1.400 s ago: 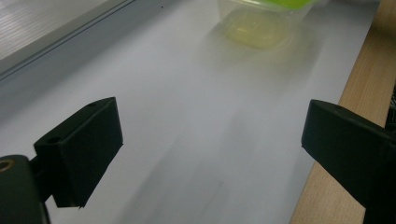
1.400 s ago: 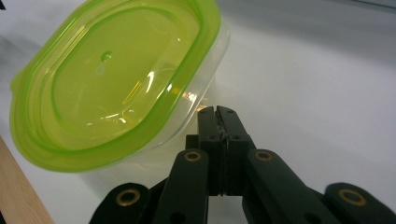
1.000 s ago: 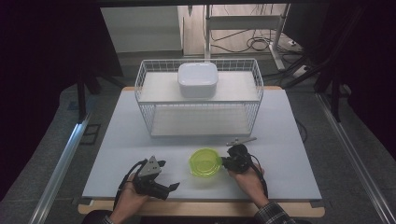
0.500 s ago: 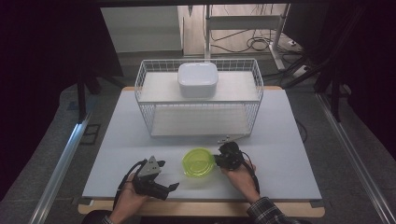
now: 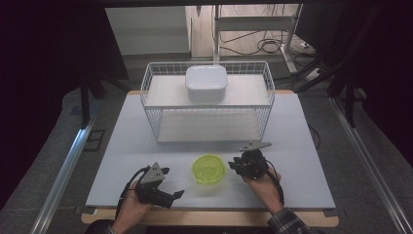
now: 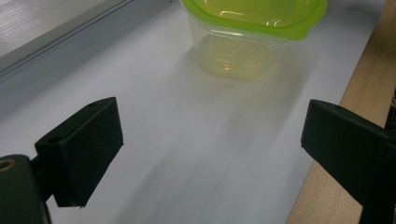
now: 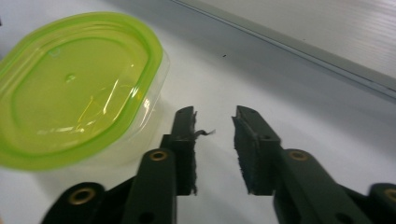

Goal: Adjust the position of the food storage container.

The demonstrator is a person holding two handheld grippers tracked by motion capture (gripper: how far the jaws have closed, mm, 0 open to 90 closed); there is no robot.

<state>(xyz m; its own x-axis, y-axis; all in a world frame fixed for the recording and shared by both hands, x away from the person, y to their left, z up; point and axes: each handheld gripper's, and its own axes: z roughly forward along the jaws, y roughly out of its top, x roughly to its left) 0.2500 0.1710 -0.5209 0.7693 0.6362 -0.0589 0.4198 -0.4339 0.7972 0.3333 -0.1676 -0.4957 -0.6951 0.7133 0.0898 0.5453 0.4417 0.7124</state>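
A clear tub with a lime-green lid point(image 5: 210, 168) stands on the white table near its front edge. My right gripper point(image 5: 235, 167) sits just right of the tub, jaws pointing toward it. In the right gripper view the tub point(image 7: 79, 88) lies left of my gripper point(image 7: 214, 121), whose jaws have just been opening and hold nothing. My left gripper point(image 5: 176, 195) rests at the front left, open and empty. In the left gripper view its gripper point(image 6: 210, 126) stands wide, with the tub point(image 6: 252, 28) ahead and apart from it.
A white wire basket point(image 5: 207, 105) stands across the middle of the table, with a white lidded box point(image 5: 206, 83) on its top shelf. The wooden table edge point(image 6: 336, 177) runs close beside my left gripper.
My right gripper has let go of the tub's rim, parted its jaws and drawn back to the right. The tub sits slightly left of where it stood a second ago. The left gripper has stayed put.
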